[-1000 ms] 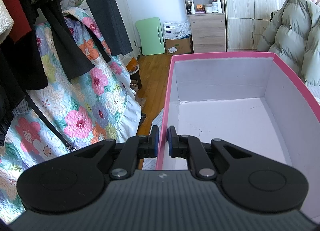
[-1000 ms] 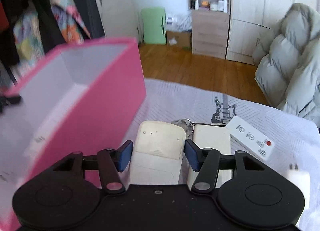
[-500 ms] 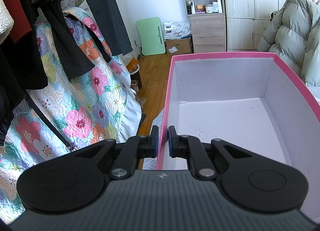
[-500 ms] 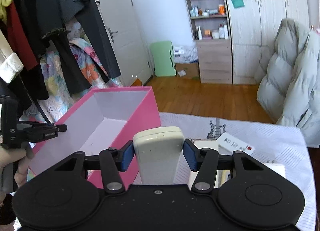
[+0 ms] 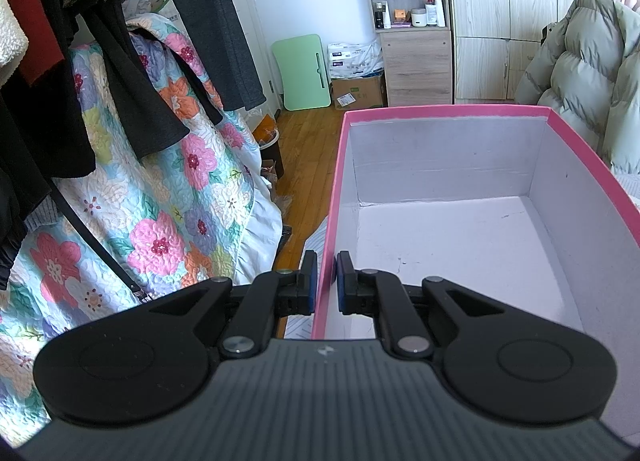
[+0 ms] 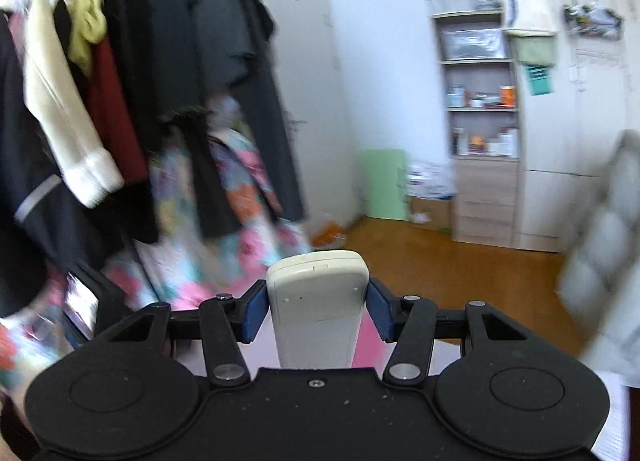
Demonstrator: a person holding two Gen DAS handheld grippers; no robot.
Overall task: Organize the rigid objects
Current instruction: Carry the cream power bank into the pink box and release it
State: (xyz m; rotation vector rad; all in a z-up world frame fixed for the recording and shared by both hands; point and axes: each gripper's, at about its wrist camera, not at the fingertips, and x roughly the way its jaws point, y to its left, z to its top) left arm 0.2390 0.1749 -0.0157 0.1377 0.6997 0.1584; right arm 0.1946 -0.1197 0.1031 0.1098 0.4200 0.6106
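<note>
My left gripper (image 5: 325, 283) is shut on the left wall of a pink box (image 5: 336, 197) with a white inside, near its front corner. Nothing shows inside the box. My right gripper (image 6: 317, 311) is shut on a cream-white remote control (image 6: 318, 301), held up in the air with its back toward the camera. A sliver of the pink box (image 6: 366, 345) shows just below the remote in the right wrist view. That view is blurred by motion.
A floral quilt (image 5: 160, 197) and dark hanging clothes (image 5: 132, 73) stand left of the box. A puffy green-grey jacket (image 5: 580, 73) lies at the right. A shelf unit (image 5: 412, 21), a green board (image 5: 302, 73) and wooden floor are behind.
My right gripper has lifted the remote off the cloth and swung up and left, so the room fills its view. My left gripper and the box have not moved.
</note>
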